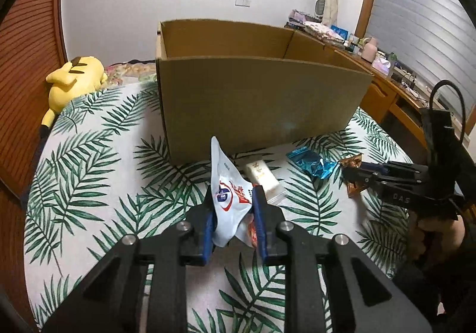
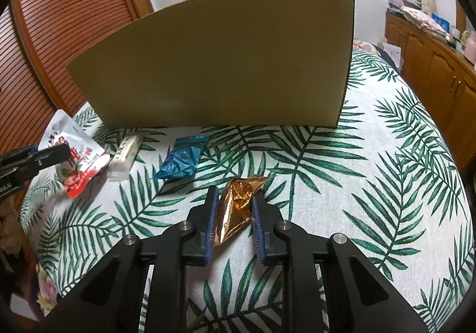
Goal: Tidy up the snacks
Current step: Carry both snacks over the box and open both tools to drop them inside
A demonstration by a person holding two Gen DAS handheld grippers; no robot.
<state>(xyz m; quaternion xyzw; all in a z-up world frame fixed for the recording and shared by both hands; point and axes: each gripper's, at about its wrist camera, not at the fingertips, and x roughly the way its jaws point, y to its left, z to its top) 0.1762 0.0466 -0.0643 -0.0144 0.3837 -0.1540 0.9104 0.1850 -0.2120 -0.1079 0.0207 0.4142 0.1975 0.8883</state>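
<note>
On bed, before box (image 1: 255, 101) | left gripper (image 1: 233, 208) clamps white pouch (image 1: 227, 193), upright | right gripper (image 2: 233, 208) pinches orange wrapper (image 2: 238, 202), lengthwise.

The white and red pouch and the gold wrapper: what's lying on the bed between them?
In the right wrist view, a cream bar packet and a blue foil packet lie between the white and red pouch and the gold wrapper.

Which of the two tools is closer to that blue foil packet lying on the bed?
Right, probably. The right tool, gripping an orange foil packet, sits just beside the blue foil packet. The left tool holds a white pouch, beyond a cream bar.
</note>
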